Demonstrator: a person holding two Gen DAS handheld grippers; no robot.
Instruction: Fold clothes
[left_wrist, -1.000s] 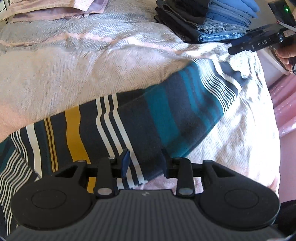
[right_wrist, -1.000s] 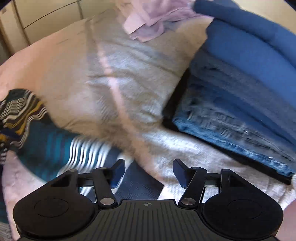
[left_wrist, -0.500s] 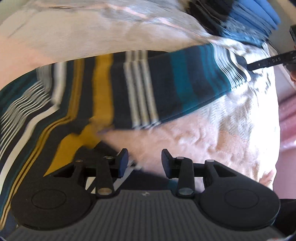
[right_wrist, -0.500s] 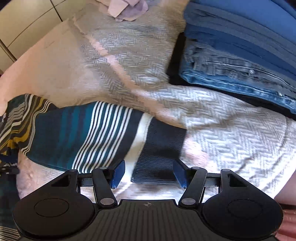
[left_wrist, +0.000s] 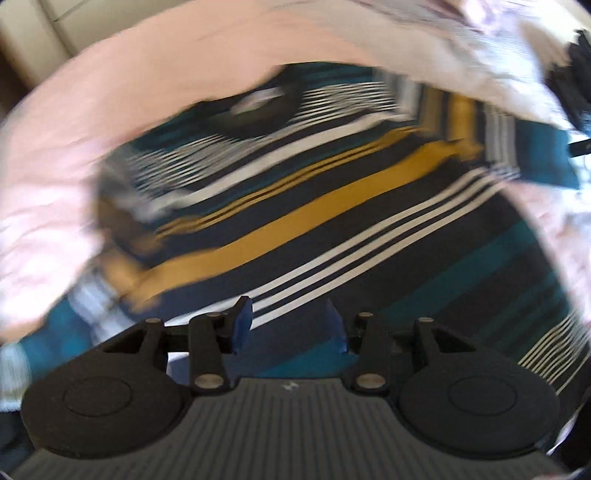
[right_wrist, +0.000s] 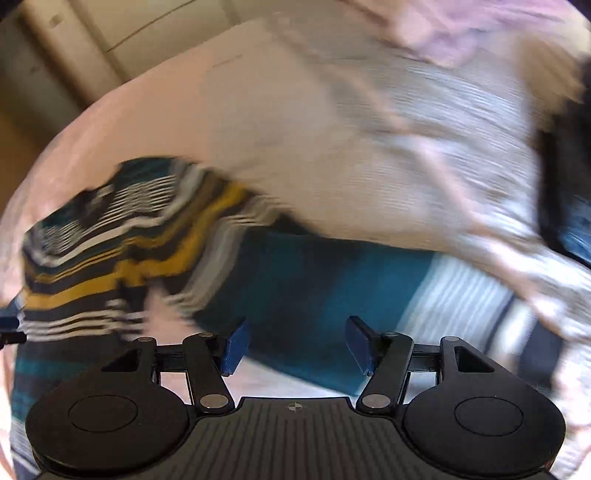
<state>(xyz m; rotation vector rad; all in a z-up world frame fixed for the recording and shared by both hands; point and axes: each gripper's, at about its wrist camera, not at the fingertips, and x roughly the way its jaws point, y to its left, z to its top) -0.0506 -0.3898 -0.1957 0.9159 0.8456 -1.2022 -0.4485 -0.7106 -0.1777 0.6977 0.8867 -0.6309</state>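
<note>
- Across the pale pink-and-grey herringbone bedspread lies the striped knit sweater in navy, teal, mustard and white, spread flat with its body unfolded; the neckline sits at the sweater's far end in the left wrist view.
- One teal-and-white sleeve reaches out sideways from the sweater's body, ending in a dark ribbed cuff. Both views are motion-blurred, so finer creases cannot be read.
- Left gripper: jaws parted by a moderate gap, nothing between them; it hovers over the sweater's lower body, near the triple white stripe.
- Right gripper: jaws wide apart, empty, poised above the teal part of the sleeve.
- Judged step: bringing the sleeve in across the body. To do it well, pinch only the sleeve layer close to the cuff, lift it clear, and lay it straight over the chest so that the stripes stay parallel; the left gripper could pin the shoulder as a hinge.
- Risk: loose knit stretches and drags; a low pull may bunch the bedspread beneath the sweater.
- Beyond the sweater's sleeve end, a dark stack of folded garments stands near; lilac cloth lies farther off. Neither blocks the fold.
</note>
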